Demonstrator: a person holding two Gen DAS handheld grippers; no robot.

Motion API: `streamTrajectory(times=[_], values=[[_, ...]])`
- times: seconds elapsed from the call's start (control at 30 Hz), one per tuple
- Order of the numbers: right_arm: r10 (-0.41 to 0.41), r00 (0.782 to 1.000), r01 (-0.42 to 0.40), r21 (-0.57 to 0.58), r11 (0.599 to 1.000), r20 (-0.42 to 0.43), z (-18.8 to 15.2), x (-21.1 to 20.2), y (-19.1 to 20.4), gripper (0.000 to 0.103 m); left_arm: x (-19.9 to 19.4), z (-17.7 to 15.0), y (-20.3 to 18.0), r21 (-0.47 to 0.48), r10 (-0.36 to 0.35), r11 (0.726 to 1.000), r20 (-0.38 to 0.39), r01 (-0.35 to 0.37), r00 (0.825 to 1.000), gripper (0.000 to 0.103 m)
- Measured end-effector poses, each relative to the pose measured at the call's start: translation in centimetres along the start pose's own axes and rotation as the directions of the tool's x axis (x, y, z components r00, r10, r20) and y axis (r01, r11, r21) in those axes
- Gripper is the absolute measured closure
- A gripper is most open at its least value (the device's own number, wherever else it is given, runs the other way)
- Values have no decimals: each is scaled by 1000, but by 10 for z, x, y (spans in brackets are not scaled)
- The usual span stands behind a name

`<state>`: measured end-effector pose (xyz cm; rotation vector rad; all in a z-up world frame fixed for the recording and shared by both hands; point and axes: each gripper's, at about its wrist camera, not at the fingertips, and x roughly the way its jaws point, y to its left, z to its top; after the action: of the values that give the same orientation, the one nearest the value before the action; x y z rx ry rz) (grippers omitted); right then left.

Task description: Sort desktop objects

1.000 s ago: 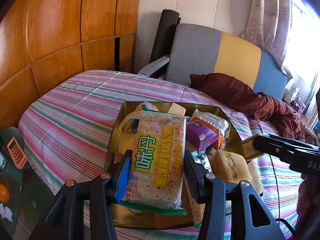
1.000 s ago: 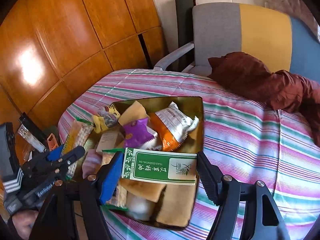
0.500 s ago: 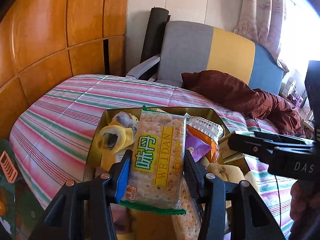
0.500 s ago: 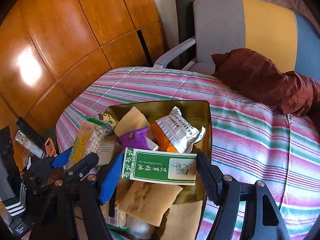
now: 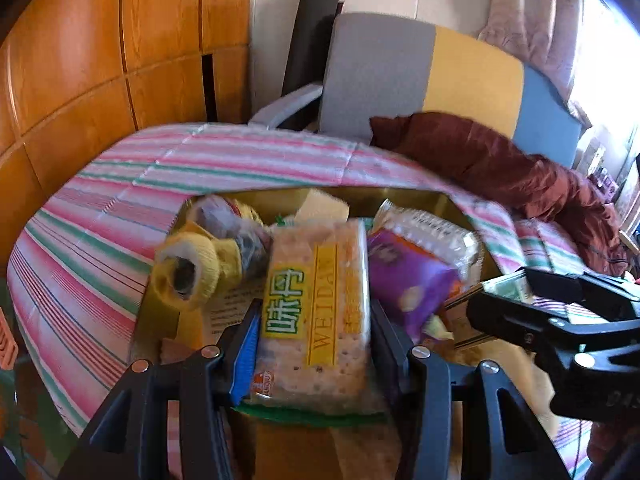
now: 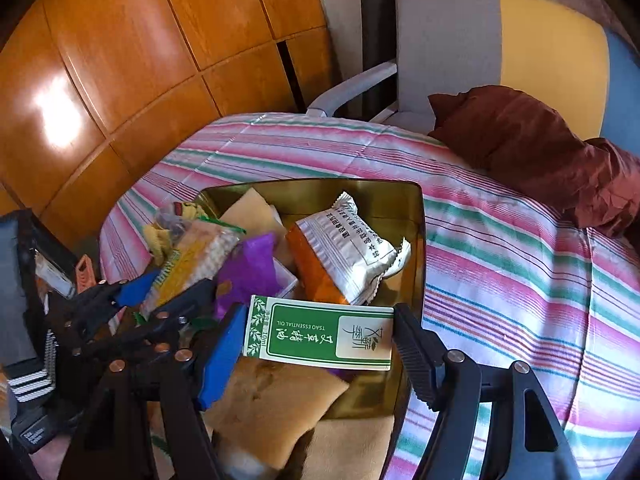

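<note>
My left gripper [image 5: 314, 334] is shut on a clear pack of crackers [image 5: 316, 312] with a yellow and green label, held low over the gold tin [image 5: 400, 196]. My right gripper [image 6: 318, 342] is shut on a green and white essential oil box [image 6: 320, 338], held crosswise above the tin's [image 6: 416, 216] near end. The tin holds a purple packet [image 6: 250, 270], an orange and silver packet [image 6: 340, 256], a yellow wrapped sweet [image 5: 192, 276] and tan pastry packs [image 6: 272, 404]. In the right wrist view the left gripper [image 6: 160, 288] and its crackers [image 6: 196, 258] show at left.
The tin sits on a table under a pink and green striped cloth [image 6: 500, 248]. A dark red garment [image 6: 532, 148] lies at the cloth's far right, before a grey, yellow and blue chair [image 6: 500, 40]. Wooden panels [image 6: 120, 60] stand to the left. An orange item [image 6: 84, 274] lies lower left.
Both grippers have come forward and down toward the tin, so its contents fill more of both views. The cracker pack and the oil box stay gripped as before.
</note>
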<state>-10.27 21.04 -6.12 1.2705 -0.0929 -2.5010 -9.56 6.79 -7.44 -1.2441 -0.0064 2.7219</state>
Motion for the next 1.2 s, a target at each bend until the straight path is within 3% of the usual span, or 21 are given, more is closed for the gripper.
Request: streamTrajectory(times=[0.1, 0.23, 0.33, 0.5, 0.8, 0.93, 1.2], values=[[-20, 999, 20, -2, 1000, -29, 1, 15, -4, 30, 3, 1, 3, -19, -1, 1000, -18, 1, 1000, 54], [-8, 1000, 8, 4, 1000, -23, 0, 18, -3, 28, -16, -1, 2, -10, 15, 1000, 30, -15, 999, 45], [2, 1000, -2, 13, 1000, 0, 0, 12, -1, 27, -34, 2, 5, -13, 31, 999, 74, -30, 997, 42], [-14, 999, 13, 6, 1000, 42, -1, -4, 7, 15, -64, 5, 10, -24, 47, 999, 131, -44, 990, 36], [-35, 995, 33, 24, 999, 89, -13, -35, 15, 13, -99, -2, 21, -46, 76, 997, 169, -69, 983, 22], [-40, 993, 36, 40, 999, 109, -25, -49, 17, 11, -114, -6, 18, -48, 128, 991, 177, -122, 976, 21], [-62, 988, 61, 16, 998, 144, -50, -75, 27, 9, -140, -11, 8, -37, 120, 993, 216, -115, 969, 21]])
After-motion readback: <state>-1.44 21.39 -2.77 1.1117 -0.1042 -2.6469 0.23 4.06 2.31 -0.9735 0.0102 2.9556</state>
